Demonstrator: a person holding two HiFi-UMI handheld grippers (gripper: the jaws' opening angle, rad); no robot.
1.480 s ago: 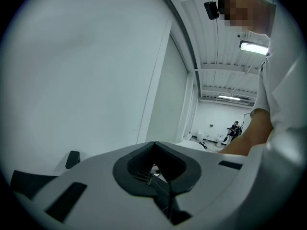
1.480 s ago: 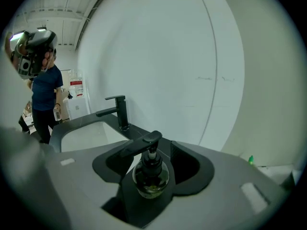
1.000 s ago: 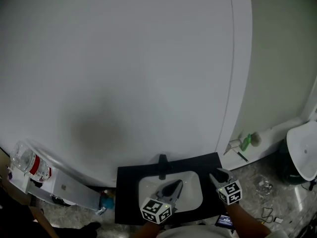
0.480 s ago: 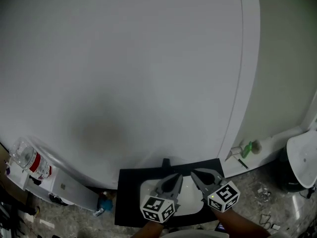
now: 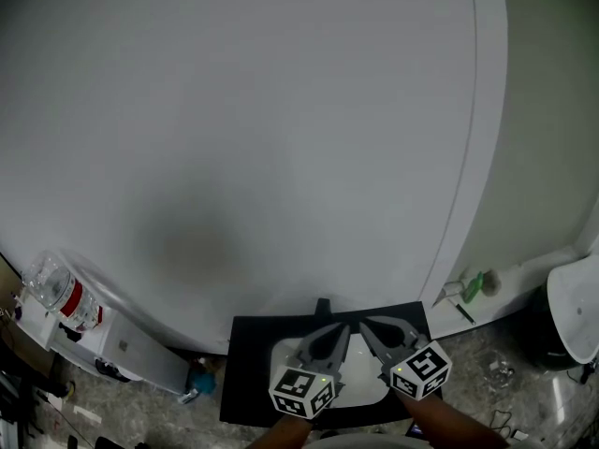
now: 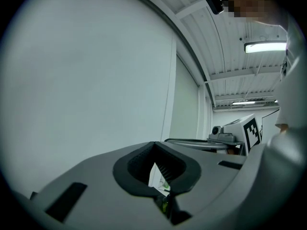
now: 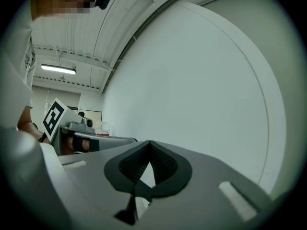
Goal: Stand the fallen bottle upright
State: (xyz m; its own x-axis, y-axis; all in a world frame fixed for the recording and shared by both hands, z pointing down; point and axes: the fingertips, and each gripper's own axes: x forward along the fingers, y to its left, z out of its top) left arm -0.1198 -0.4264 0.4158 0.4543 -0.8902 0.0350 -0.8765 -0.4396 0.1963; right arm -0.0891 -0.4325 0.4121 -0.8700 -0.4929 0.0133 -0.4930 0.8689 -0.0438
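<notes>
A clear bottle [image 5: 61, 293] with a red label lies tilted on a white ledge at the far left of the head view. Both grippers are low in the middle, over a black counter [image 5: 245, 368] with a white basin [image 5: 279, 352], far from that bottle. My left gripper [image 5: 343, 329] is shut with nothing in it, its jaws meeting at the tip [image 6: 153, 144]. Close beside it, my right gripper [image 5: 367, 325] is also shut and empty [image 7: 149, 143]. Both point level at a plain white wall.
A black tap [image 5: 323, 306] stands at the basin's back edge. A green bottle [image 5: 475, 284] sits on a low ledge to the right, near a white fixture [image 5: 576, 309]. A white unit [image 5: 126, 352] and a blue object [image 5: 200, 380] stand on the mottled floor at the left.
My right gripper has come up and to the left, and now sits beside the left one. The left gripper has risen a little. The head view has tilted up the wall.
</notes>
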